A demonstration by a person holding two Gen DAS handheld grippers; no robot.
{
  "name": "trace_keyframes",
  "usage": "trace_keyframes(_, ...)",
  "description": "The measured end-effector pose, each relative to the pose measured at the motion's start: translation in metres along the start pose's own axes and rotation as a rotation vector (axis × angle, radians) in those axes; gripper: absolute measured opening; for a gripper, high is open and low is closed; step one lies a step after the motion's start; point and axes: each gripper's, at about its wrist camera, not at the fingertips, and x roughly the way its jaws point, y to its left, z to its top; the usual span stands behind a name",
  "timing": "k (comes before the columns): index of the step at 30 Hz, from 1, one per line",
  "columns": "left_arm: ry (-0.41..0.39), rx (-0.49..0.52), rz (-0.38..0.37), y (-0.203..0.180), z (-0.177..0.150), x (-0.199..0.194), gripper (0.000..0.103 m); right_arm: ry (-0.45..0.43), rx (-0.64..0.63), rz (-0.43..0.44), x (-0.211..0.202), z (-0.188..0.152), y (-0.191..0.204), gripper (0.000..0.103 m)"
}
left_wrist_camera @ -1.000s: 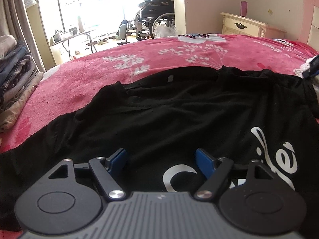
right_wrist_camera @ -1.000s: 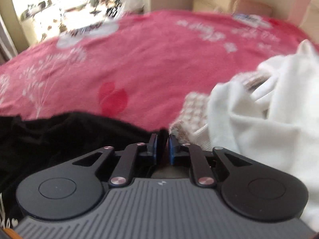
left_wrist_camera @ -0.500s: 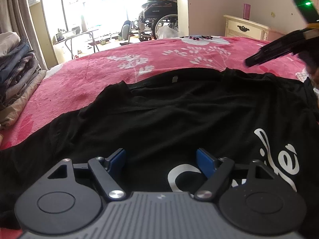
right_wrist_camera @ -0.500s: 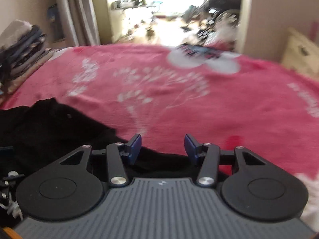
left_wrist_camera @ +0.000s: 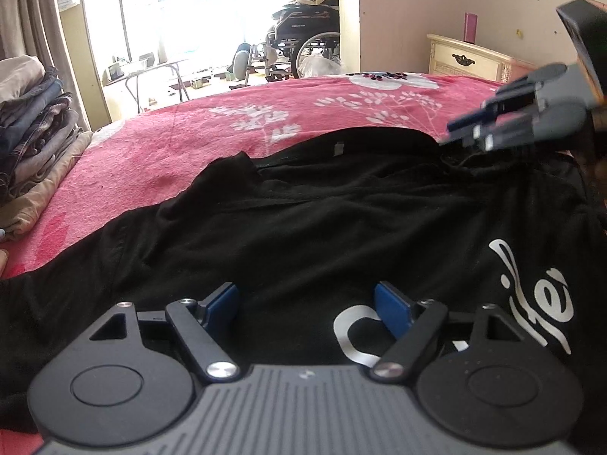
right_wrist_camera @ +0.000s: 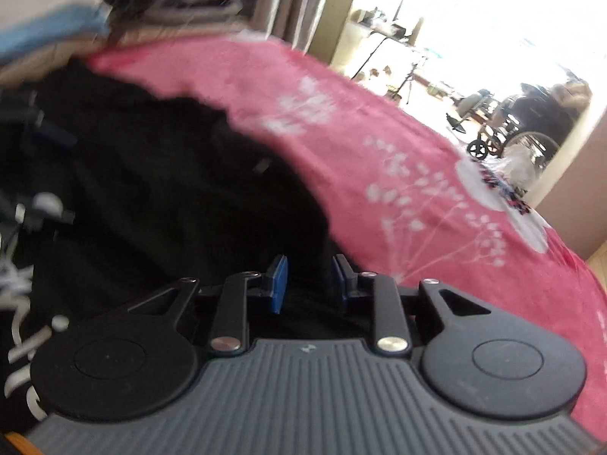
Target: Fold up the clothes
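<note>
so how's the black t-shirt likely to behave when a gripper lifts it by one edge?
Probably floppy: the black t-shirt lies in soft creases on the red bedspread, so it should drape. Likely light, being thin single-layer fabric. It may drag, since the bedspread looks fuzzy.

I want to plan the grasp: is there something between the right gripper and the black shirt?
Nothing visible. The right gripper, jaws just closing but not yet gripping, sits directly over the black shirt near its far edge on the red blanket.

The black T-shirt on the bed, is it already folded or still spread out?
Spread out. The black T-shirt lies open across the red blanket, collar and print showing, with no fold made.
</note>
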Motion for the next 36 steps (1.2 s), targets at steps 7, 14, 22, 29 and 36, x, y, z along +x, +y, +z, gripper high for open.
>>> trace_keyframes(7,0.005,-0.002,0.004,-0.001,0.002,0.001,0.081,-0.002,0.384,0.159,0.004,0.009,-0.057,0.027)
trace_keyframes(14,0.003,-0.008,0.023,-0.003,0.003,0.001,0.081,0.161,0.255,0.055,0.039,0.017,-0.021,0.003)
trace_keyframes(22,0.003,-0.026,0.05,-0.002,0.003,0.001,0.081,0.041,0.29,-0.053,0.047,0.04,-0.047,0.002)
trace_keyframes(29,0.006,-0.023,0.065,-0.004,0.003,0.002,0.081,0.09,0.38,-0.101,0.089,0.028,-0.061,0.005)
trace_keyframes(36,0.006,-0.024,0.057,-0.003,0.003,0.002,0.081,-0.032,0.74,-0.03,0.044,0.003,-0.121,0.068)
